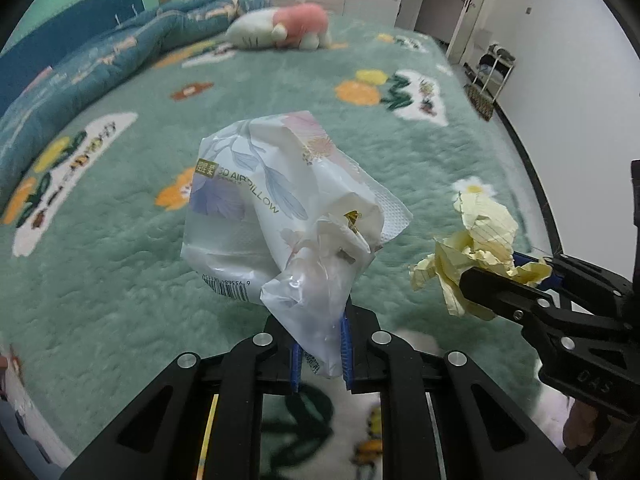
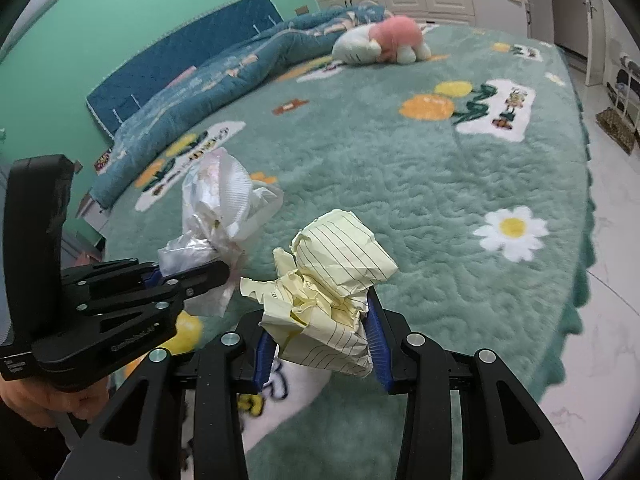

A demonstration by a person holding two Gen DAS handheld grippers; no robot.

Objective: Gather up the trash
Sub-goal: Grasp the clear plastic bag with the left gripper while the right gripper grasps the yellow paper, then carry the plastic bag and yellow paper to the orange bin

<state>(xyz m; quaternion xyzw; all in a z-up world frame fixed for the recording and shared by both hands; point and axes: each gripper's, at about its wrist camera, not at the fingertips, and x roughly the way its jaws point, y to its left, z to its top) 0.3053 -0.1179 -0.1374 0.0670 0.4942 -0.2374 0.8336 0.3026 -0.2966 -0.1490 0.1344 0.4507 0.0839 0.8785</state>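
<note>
My left gripper [image 1: 320, 354] is shut on a crumpled white plastic tissue wrapper [image 1: 280, 216] with a flower print, and holds it above the green bedspread. My right gripper [image 2: 320, 350] is shut on a wad of crumpled yellow lined paper [image 2: 336, 276], also held above the bed. In the left wrist view the right gripper [image 1: 500, 280] shows at the right with the yellow paper [image 1: 476, 248]. In the right wrist view the left gripper [image 2: 192, 276] shows at the left with the wrapper [image 2: 220, 208].
A green fluffy bedspread [image 2: 400, 184] with flower and cartoon patches covers the bed. A blue quilt [image 1: 80, 80] lies along the far left. A pink and white plush toy [image 2: 384, 40] lies at the far end. White tiled floor [image 2: 600, 300] runs along the right.
</note>
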